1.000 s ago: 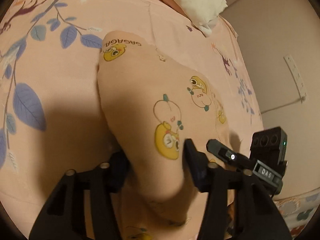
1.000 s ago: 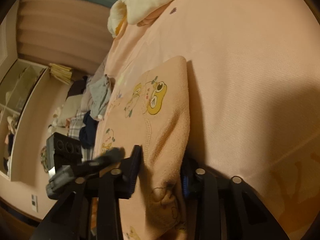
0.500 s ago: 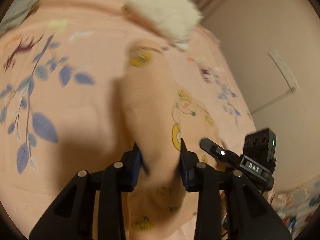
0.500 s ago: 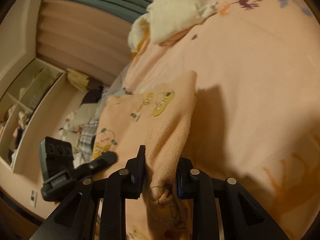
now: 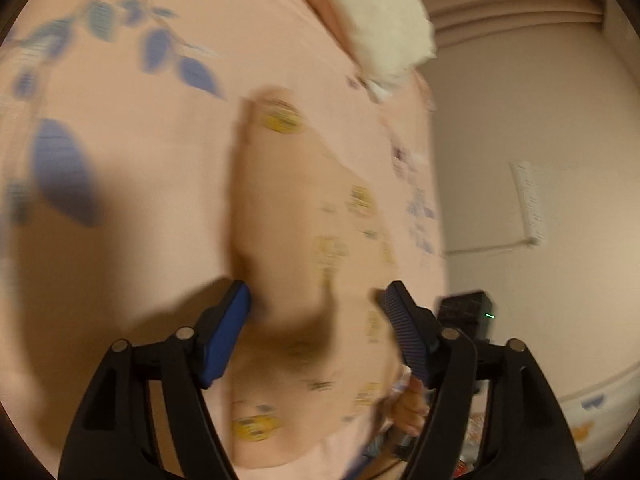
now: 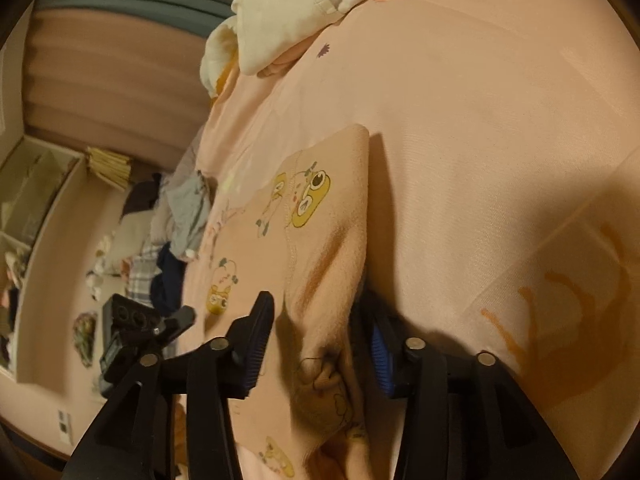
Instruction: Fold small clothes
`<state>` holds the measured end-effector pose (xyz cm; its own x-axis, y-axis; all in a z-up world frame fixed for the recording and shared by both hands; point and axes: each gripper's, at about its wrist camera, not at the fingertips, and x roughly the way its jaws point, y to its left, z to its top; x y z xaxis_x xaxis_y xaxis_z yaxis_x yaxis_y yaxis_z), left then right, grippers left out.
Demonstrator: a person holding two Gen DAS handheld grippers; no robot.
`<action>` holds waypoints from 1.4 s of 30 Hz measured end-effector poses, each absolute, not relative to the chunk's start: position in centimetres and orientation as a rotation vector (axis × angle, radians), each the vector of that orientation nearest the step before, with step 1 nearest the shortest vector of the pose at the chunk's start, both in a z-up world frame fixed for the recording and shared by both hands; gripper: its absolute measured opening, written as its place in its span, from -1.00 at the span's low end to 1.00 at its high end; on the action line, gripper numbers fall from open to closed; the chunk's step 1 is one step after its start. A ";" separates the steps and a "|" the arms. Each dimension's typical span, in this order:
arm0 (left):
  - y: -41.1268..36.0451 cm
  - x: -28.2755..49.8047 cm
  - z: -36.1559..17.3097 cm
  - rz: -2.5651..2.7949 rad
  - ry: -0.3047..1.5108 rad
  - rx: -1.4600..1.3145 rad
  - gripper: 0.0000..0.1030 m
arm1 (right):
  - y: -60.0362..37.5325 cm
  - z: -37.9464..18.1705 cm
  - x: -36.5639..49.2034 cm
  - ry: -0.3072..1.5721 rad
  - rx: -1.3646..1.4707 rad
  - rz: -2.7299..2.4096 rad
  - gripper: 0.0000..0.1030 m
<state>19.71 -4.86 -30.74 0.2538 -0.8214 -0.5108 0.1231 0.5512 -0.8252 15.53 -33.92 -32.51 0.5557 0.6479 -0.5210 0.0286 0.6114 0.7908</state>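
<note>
A small peach garment with yellow cartoon prints [image 5: 304, 216] lies on the pink bedsheet [image 5: 120, 184]; it also shows in the right wrist view [image 6: 320, 240]. My left gripper [image 5: 318, 308] is open, its blue-padded jaws spread on either side of a raised fold of the garment. My right gripper [image 6: 320, 320] is open too, its jaws standing apart around the garment's other edge, with cloth bunched between them. The left view is blurred by motion.
A white garment [image 5: 380, 28] lies on the bed beyond the peach one, also in the right wrist view [image 6: 288, 16]. A pile of mixed clothes [image 6: 168, 240] lies at the bed's edge. A wall [image 5: 540, 120] runs beside the bed.
Both grippers were shut on the garment half a second ago and have opened, letting go of the cloth. The left gripper is moving, blurring its view.
</note>
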 end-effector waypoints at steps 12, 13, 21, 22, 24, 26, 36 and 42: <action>-8.8 20.4 -31.2 -0.591 1.143 -0.494 -0.38 | -33.5 -33.9 16.9 0.912 0.897 0.499 -0.52; -8.7 20.0 -30.7 -0.597 1.122 -0.490 -0.41 | -33.5 -33.6 16.7 0.899 0.886 0.511 -0.52; -8.9 17.1 -24.1 -0.640 0.969 -0.403 -0.47 | -33.7 -29.6 14.6 0.778 0.873 0.572 -0.52; -8.6 16.9 -23.5 -0.655 0.969 -0.417 -0.47 | -33.5 -28.5 13.9 0.748 0.847 0.584 -0.52; -7.6 16.5 -22.2 -0.683 0.968 -0.459 -0.47 | -33.1 -26.8 13.2 0.730 0.807 0.588 -0.52; -7.2 15.9 -21.2 -0.693 0.944 -0.475 -0.47 | -32.6 -25.4 12.7 0.723 0.788 0.590 -0.52; -2.9 11.3 -15.9 -0.654 0.799 -0.491 -0.47 | -27.9 -17.8 11.1 0.687 0.590 0.612 -0.52; 0.3 8.5 -11.6 -0.612 0.743 -0.460 -0.47 | -24.6 -14.1 10.3 0.684 0.517 0.638 -0.52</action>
<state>8.49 0.27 -11.61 0.5790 -0.6575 -0.4821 0.3467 0.7338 -0.5843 10.34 -24.55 -14.05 0.6031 0.6836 -0.4109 -0.3624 0.6938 0.6224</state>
